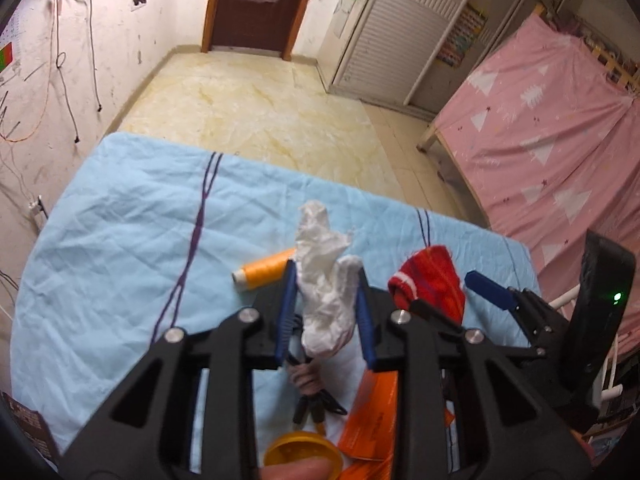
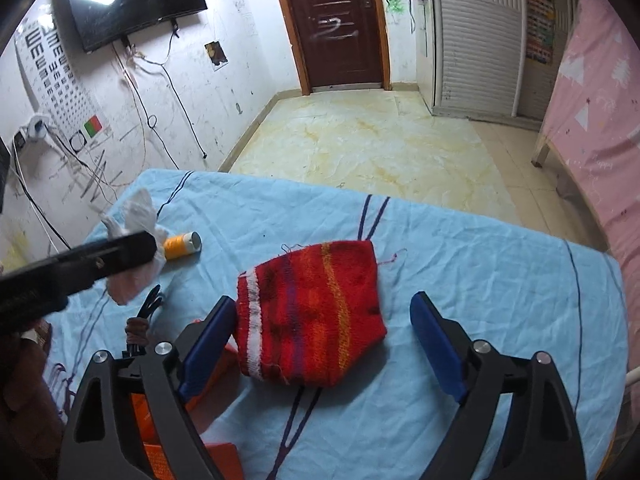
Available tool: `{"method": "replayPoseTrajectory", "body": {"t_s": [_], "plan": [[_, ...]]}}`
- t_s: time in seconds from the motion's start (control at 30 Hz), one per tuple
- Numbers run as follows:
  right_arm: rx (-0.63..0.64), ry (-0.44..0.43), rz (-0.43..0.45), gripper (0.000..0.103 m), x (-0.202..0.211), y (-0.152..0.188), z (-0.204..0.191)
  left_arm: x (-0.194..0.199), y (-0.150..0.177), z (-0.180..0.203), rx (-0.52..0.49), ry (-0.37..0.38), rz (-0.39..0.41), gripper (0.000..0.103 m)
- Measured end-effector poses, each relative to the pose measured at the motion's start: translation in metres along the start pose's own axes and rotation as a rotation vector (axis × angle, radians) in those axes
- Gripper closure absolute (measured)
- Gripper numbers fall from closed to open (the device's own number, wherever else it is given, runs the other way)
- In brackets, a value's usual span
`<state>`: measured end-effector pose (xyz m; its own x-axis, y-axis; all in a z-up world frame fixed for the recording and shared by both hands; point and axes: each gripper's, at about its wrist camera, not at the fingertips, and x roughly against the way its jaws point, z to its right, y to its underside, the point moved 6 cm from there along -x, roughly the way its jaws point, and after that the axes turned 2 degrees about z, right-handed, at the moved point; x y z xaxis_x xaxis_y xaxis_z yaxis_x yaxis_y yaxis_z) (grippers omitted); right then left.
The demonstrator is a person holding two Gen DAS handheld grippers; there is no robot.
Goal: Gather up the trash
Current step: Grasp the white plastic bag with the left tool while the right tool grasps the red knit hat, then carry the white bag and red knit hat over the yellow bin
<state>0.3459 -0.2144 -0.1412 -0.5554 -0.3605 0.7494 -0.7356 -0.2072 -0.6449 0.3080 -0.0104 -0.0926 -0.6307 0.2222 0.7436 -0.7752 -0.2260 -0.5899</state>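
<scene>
Tissue, white and crumpled, stands between the two blue pads of the left gripper. The jaws are drawn close on it and the pads press its sides, so the wad is pinched upright, its top rising well past the fingertips and its lower end hanging below them. In the right wrist view the same wad shows at the far left, partly hidden behind the black finger of the left gripper.

Just behind the tissue, on the light blue cloth, lies an orange thread spool on its side. Below the left gripper's fingers a bundle of black cable lies on the cloth, with an orange packet beside it and a yellow round lid at the bottom edge of the picture. A fingertip shows just under the lid.

The right gripper is spread wide and has hold of nothing. A red knitted pouch with coloured stripes lies flat on the cloth between its blue pads; the left pad is right at the pouch's white-trimmed edge, whether touching I cannot tell, while the right pad stands apart from it.

Past the cloth-covered table are a pale marbled floor, a dark brown door, a wall-mounted television and a pink bedsheet on the right.
</scene>
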Motion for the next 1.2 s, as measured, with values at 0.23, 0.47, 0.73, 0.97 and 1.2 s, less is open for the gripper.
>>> {"method": "replayPoseTrajectory", "body": {"t_s": [0.23,0.47,0.73,0.97,1.2], "plan": [[0.067,0.029,-0.004,0.06,-0.005,0.002,-0.017,0.007,-0.004,0.001,-0.005,-0.013,0.055,0.078],[0.027,0.041,0.072,0.092,0.013,0.003,-0.014,0.021,-0.01,-0.002,-0.024,-0.015,0.133,0.078],[-0.004,0.036,0.135,0.094,0.043,0.012,-0.013,0.042,-0.005,0.013,-0.072,-0.032,0.22,0.078],[-0.052,0.021,0.25,0.093,0.097,0.012,0.006,0.055,0.007,0.046,-0.134,0.001,0.213,0.078],[-0.1,0.031,0.354,0.093,0.151,0.023,0.035,0.06,0.016,0.091,-0.206,0.037,0.205,0.078]]}}
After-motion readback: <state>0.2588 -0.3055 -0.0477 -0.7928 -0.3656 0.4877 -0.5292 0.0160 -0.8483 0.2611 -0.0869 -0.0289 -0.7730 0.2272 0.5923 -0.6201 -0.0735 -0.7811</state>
